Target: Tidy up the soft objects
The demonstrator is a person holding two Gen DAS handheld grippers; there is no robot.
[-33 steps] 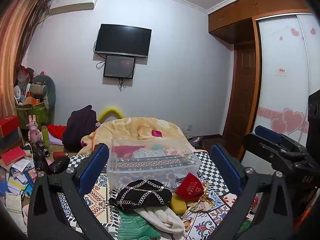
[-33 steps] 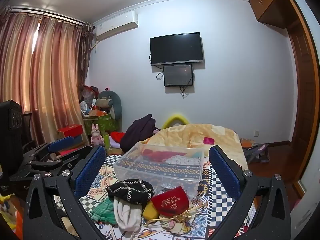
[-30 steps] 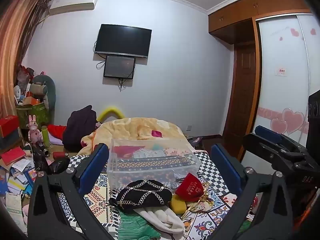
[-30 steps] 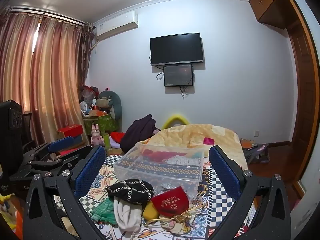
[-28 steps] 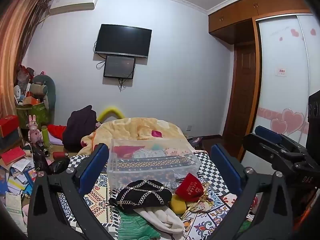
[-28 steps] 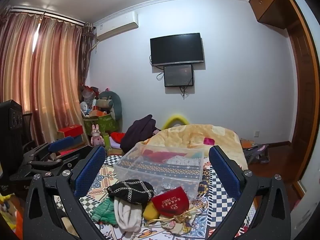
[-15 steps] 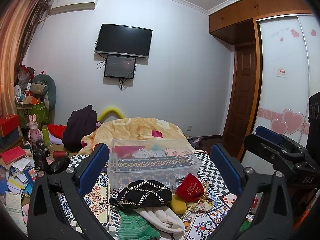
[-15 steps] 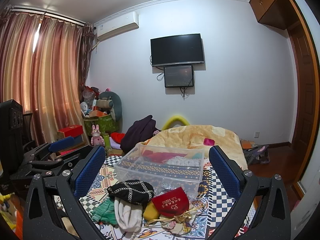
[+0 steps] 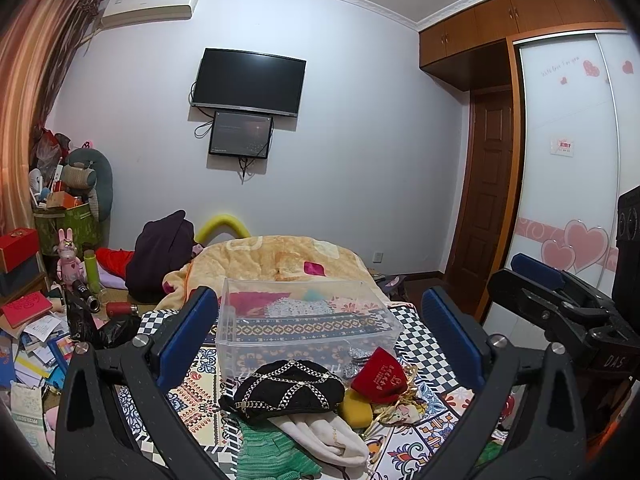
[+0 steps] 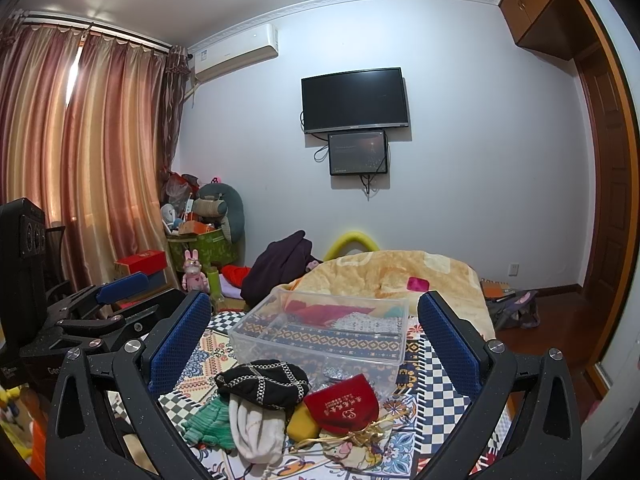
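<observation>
Flanking the clear bin [image 9: 308, 328] beyond heaped black hat [image 9: 290, 386] and red pouch [image 9: 378, 376], both grippers [image 9: 318, 332] [image 10: 314, 338] wide open.

On the body of my right hand-held gripper [image 9: 560, 300] I can read "DAS". The red pouch [image 10: 342, 403] carries gold characters, and the wardrobe door [image 9: 568, 152] a cursive line, both too small to read.

I see pale walls with a dark television [image 9: 249, 81] mounted on the far one, a smaller screen [image 9: 241, 135] just beneath it. An air conditioner [image 10: 236, 53] sits high near pink-gold curtains [image 10: 80, 168] at left. A wooden door [image 9: 486, 196] and wardrobe [image 9: 576, 168] stand right.
</observation>
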